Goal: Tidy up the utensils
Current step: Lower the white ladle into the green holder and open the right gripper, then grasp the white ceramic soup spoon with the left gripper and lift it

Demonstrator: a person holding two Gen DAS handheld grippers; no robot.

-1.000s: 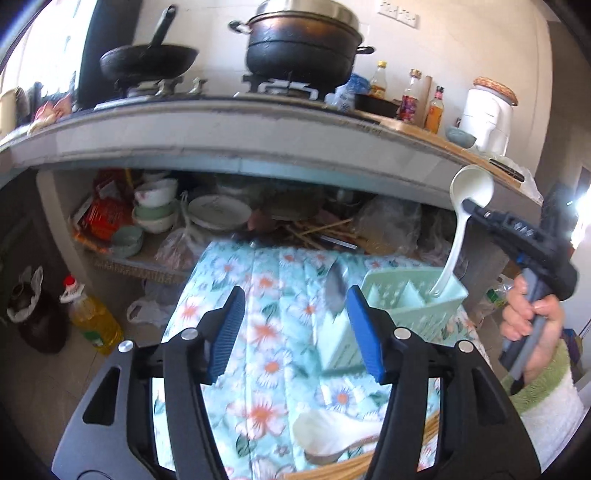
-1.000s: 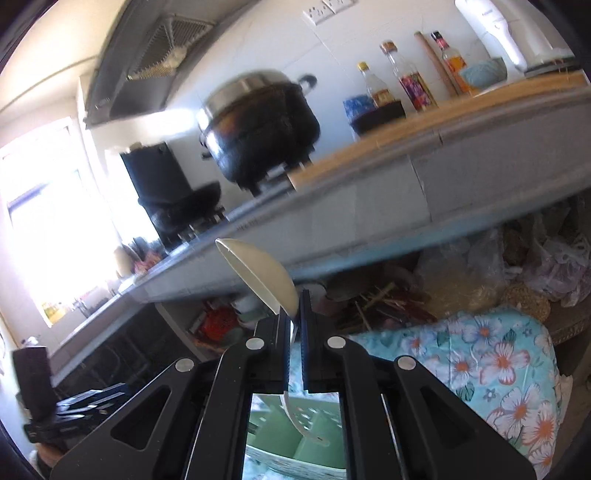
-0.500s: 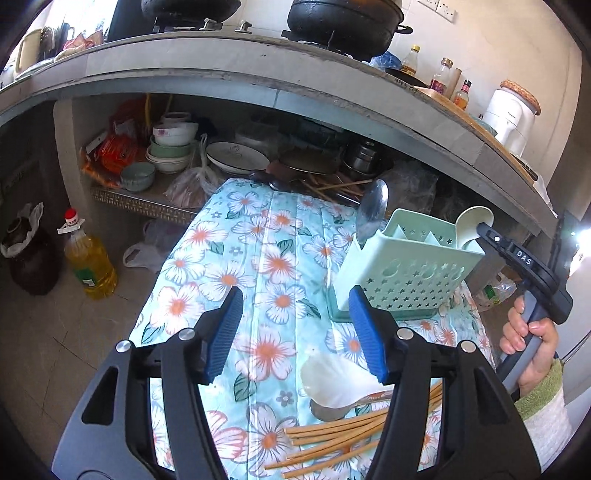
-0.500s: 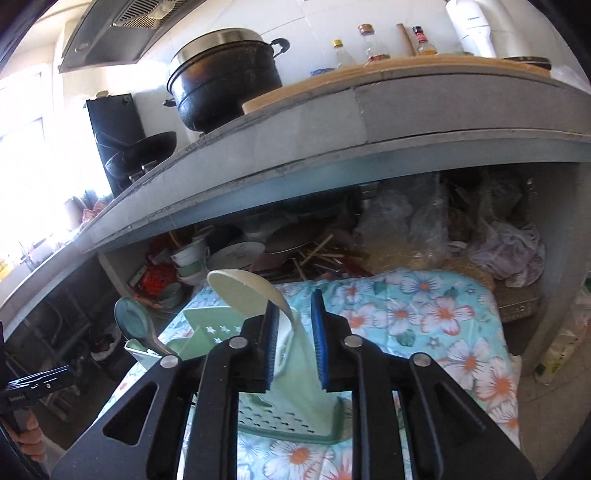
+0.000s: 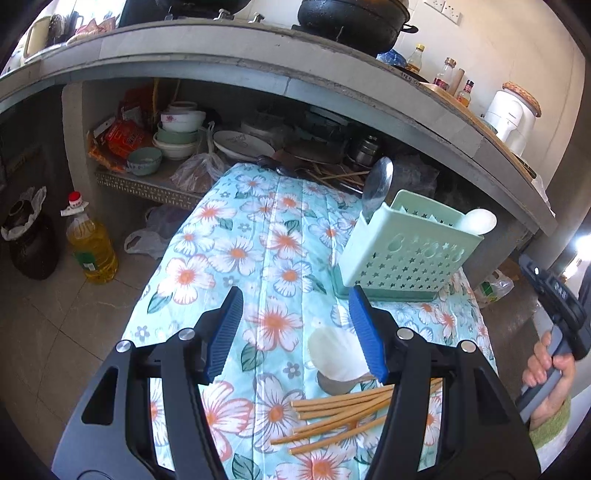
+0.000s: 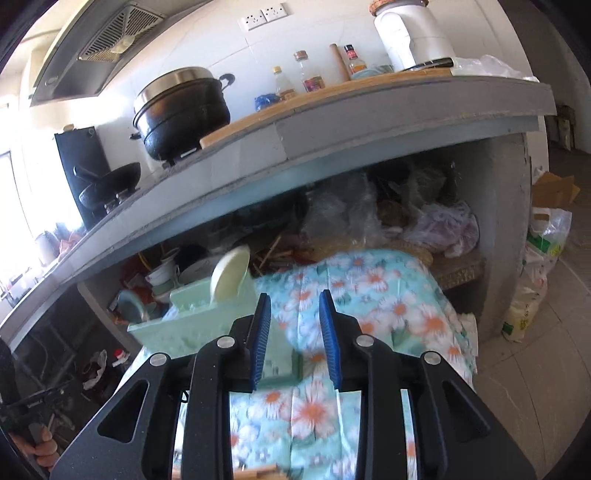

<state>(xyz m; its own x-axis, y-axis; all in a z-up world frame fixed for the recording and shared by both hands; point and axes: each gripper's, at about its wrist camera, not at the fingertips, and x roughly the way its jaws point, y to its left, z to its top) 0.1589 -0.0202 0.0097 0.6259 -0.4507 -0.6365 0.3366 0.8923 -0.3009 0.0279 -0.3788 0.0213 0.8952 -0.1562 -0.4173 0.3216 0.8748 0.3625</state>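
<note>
A cluttered kitchen: a grey concrete counter (image 5: pixel 258 62) arches across the top of the left wrist view, with a black pot (image 5: pixel 351 22) on it and bowls and plates stacked on the shelf beneath. Below stands a desk under a floral cloth (image 5: pixel 258 251).

At centre right of that view the mint green utensil caddy (image 5: pixel 406 254) stands on the cloth. A metal spoon (image 5: pixel 378 181) rises from its left corner, and a white spoon (image 5: pixel 478 221) leans out at its right corner. Lower down, a second white spoon (image 5: pixel 332 356) lies on the cloth over a metal one, with a bundle of wooden chopsticks (image 5: pixel 340 413) just below it.

The left hand-held gripper (image 5: pixel 293 332) hangs over the cloth with its blue pads wide apart and nothing between them; its right pad overlaps the loose white spoon in the picture.

In the right wrist view, the right hand-held gripper (image 6: pixel 293 339) has a narrow gap that is opening, and only cloth shows between the pads. The caddy (image 6: pixel 192 317) sits to its left, blurred, white spoon (image 6: pixel 229 277) standing in it.

At the right edge of the left wrist view, a hand (image 5: pixel 546 373) in a green cuff grips a handle.
</note>
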